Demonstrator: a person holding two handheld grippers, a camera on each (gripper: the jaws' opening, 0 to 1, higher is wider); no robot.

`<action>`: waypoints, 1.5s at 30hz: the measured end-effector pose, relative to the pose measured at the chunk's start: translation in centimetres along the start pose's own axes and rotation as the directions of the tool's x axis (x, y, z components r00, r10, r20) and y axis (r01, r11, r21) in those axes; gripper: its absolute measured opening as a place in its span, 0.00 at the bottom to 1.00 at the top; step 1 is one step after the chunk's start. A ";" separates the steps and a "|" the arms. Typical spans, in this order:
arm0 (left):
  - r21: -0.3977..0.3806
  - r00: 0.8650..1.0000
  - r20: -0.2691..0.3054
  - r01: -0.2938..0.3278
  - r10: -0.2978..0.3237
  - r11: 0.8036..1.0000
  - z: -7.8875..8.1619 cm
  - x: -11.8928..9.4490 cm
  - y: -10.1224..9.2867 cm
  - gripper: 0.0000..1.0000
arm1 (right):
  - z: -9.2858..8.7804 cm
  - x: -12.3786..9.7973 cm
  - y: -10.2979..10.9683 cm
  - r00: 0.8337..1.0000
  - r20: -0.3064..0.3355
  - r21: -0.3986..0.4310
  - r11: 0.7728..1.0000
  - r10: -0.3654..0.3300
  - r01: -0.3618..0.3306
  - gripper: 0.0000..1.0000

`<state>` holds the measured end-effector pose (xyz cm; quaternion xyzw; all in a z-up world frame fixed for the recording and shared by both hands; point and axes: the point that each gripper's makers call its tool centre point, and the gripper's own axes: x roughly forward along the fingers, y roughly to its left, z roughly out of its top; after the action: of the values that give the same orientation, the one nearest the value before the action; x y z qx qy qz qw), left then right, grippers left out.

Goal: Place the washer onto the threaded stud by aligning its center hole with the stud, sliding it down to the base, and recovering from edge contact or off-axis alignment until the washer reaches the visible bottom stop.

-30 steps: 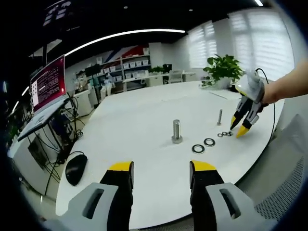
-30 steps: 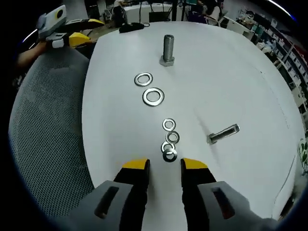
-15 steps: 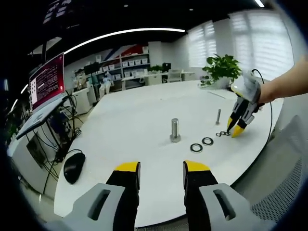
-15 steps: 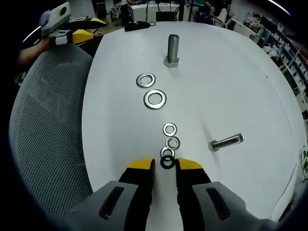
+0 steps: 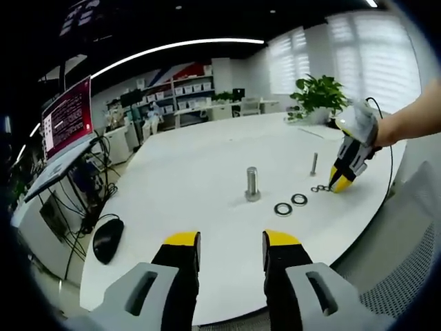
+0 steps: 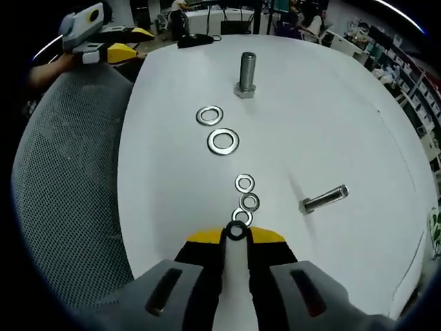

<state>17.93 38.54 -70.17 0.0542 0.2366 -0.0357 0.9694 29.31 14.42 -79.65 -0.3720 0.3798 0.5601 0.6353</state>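
The threaded stud [image 5: 253, 185] [image 6: 246, 72] stands upright on its hex head in the middle of the white table [image 5: 200, 172]. A small dark washer [image 6: 237, 232] is pinched between the yellow tips of my right gripper [image 6: 236, 235], which is shut on it near the table's edge. Just beyond the tips lie three small washers [image 6: 246, 200] in a row. In the left gripper view my right gripper [image 5: 340, 183] points down at those small washers [image 5: 318, 188]. My left gripper [image 5: 231, 241] hovers open and holds nothing, well short of the stud.
Two larger washers [image 6: 223, 142] [image 6: 209, 115] lie between the small ones and the stud. A second, thinner bolt [image 6: 324, 199] [image 5: 314, 164] sits to the side. A grey mesh chair [image 6: 69, 172] borders the table. A mouse [image 5: 108, 241], laptop [image 5: 67, 127] and plant [image 5: 318, 96] ring the table.
My right gripper's jaws have closed around the nearest small washer, from open a second ago. My left gripper's jaws narrowed a little early on, then held still.
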 end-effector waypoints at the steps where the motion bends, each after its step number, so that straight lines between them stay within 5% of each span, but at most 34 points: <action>1: 0.003 1.000 0.001 -0.002 0.002 1.000 0.0 0.0 0.1 0.34 | -0.1 -0.1 0.0 1.000 -0.003 -0.004 1.000 -0.002 0.002 0.14; 11: 0.017 1.000 -0.006 -0.010 0.010 1.000 -0.1 0.0 0.2 0.34 | 0.5 -2.6 -0.5 0.994 0.107 0.131 0.991 -0.008 -0.006 0.14; 23: 0.027 1.000 -0.010 -0.027 0.028 0.999 -0.2 0.0 0.5 0.34 | 1.9 -5.9 -2.3 0.989 0.131 0.124 0.991 -0.068 0.052 0.14; 32: 0.029 1.000 -0.013 -0.027 0.028 0.999 -0.3 0.0 0.5 0.29 | 2.5 -6.1 -2.8 0.987 0.139 0.135 0.989 -0.076 0.057 0.14; 45: 0.017 0.999 -0.002 -0.041 0.041 0.999 -0.1 -0.1 0.9 0.33 | 5.1 -8.1 -4.5 0.987 0.133 0.045 0.995 -0.090 0.085 0.14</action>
<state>17.84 39.44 -70.17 0.0671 0.2363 -0.0179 0.9692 33.44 15.11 -69.95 -0.3371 0.3300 0.5481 0.6907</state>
